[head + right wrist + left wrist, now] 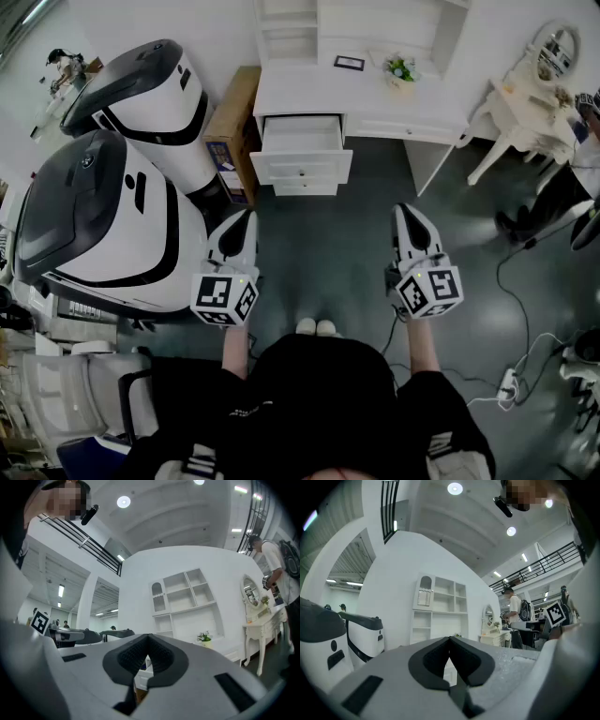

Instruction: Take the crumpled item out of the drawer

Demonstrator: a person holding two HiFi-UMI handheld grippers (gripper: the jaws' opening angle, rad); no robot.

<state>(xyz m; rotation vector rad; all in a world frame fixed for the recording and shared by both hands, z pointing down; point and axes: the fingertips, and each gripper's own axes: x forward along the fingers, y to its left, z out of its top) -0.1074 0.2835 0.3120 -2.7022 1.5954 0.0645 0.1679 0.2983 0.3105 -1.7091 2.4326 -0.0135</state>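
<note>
A white desk (375, 98) stands ahead of me with its drawer (302, 136) pulled out above a lower drawer front (300, 171). Whatever lies inside the drawer is too pale and small to make out, and I see no crumpled item. My left gripper (246, 217) and right gripper (405, 212) hover side by side over the dark floor, well short of the desk and pointing toward it. In the left gripper view the left gripper (450, 640) has its jaws together with nothing held. The right gripper (149, 637) is likewise shut and empty in its own view.
Two large white-and-black machines (103, 216) (150, 94) crowd the left side. A cardboard box (230, 122) leans beside the desk. A small plant (401, 68) sits on the desktop. A white dressing table (525, 103) and floor cables (525, 356) lie to the right; a person (515, 607) stands there.
</note>
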